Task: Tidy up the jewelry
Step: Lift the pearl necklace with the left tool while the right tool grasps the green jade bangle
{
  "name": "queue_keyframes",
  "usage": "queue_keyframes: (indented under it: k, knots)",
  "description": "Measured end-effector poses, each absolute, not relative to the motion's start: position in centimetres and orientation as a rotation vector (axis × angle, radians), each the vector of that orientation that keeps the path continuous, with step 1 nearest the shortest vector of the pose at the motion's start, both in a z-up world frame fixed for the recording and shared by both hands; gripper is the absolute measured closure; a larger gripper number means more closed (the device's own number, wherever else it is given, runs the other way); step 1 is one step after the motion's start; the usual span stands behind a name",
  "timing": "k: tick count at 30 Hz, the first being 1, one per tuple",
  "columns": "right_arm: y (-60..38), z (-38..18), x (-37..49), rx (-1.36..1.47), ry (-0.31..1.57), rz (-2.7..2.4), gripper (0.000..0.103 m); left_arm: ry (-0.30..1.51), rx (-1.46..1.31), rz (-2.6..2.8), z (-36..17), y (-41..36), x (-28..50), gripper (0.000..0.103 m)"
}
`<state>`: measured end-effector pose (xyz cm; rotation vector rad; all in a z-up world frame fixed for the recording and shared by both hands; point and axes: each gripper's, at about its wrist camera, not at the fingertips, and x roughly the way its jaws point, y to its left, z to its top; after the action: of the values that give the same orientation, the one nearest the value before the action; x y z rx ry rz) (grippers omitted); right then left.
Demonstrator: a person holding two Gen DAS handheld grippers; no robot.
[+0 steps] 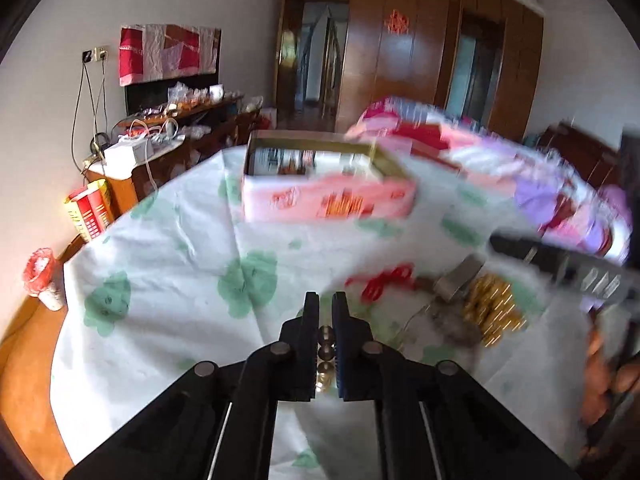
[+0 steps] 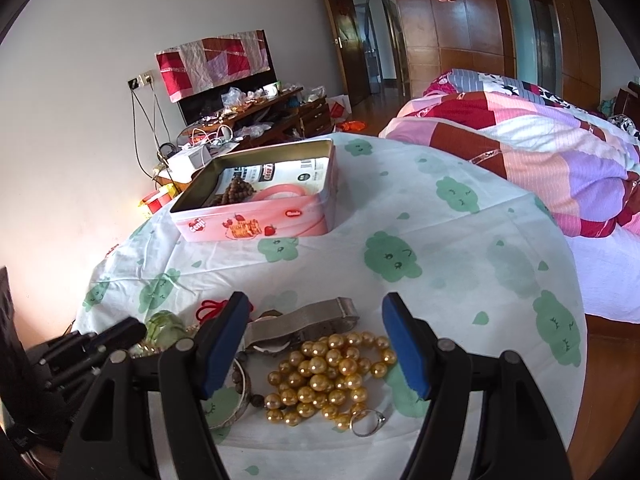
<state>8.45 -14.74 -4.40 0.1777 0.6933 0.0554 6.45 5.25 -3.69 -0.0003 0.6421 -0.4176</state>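
Note:
My left gripper (image 1: 325,300) is shut on a string of pale beads (image 1: 326,346), held above the cloth. A pink tin box (image 1: 320,194) stands open ahead of it; in the right wrist view the tin box (image 2: 256,226) holds a dark brown bead bracelet (image 2: 236,192). My right gripper (image 2: 314,304) is open and empty, its jaws wide apart over a gold pearl necklace (image 2: 328,376). Beside the pearls lie a silver mesh watch (image 2: 304,320), a silver ring (image 2: 366,422), a bangle (image 2: 240,396), a red cord (image 2: 210,308) and a green stone (image 2: 164,326).
The table carries a white cloth with green prints (image 2: 460,280). A bed with a pink patchwork quilt (image 2: 540,160) is at the right. A cluttered wooden cabinet (image 1: 168,136) stands along the left wall. The left view is blurred by motion.

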Motion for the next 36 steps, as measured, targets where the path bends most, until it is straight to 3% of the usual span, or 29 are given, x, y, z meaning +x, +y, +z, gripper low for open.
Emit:
queue_keyframes:
  k: [10,17,21,26,28,31,36]
  knots:
    - [-13.9,-4.3,8.4,0.172,0.694,0.083,0.031,0.429,-0.133,-0.432,3.4,9.1,5.0,0.098]
    - [-10.2,-4.7,9.0,0.139,0.720,0.258,0.032,0.456,-0.170,-0.377,2.5,10.7,5.7,0.098]
    - [-6.7,-5.9,10.8,0.075,0.795,0.344,0.060,0.465,-0.167,-0.360,2.2,10.7,5.5,0.098]
    - [-3.9,-7.7,12.6,0.012,0.887,0.395,0.063,0.461,-0.179,-0.356,2.1,11.6,5.6,0.098]
    - [-3.2,-8.4,12.8,-0.014,0.921,0.413,0.079,0.466,-0.184,-0.353,1.8,11.8,5.8,0.098]
    - [-3.1,-8.6,13.2,-0.022,0.937,0.408,0.089,0.477,-0.189,-0.353,1.5,11.8,6.0,0.098]
    - [-3.6,-8.2,13.1,0.004,0.910,0.404,0.091,0.488,-0.198,-0.347,1.3,11.9,6.4,0.098]
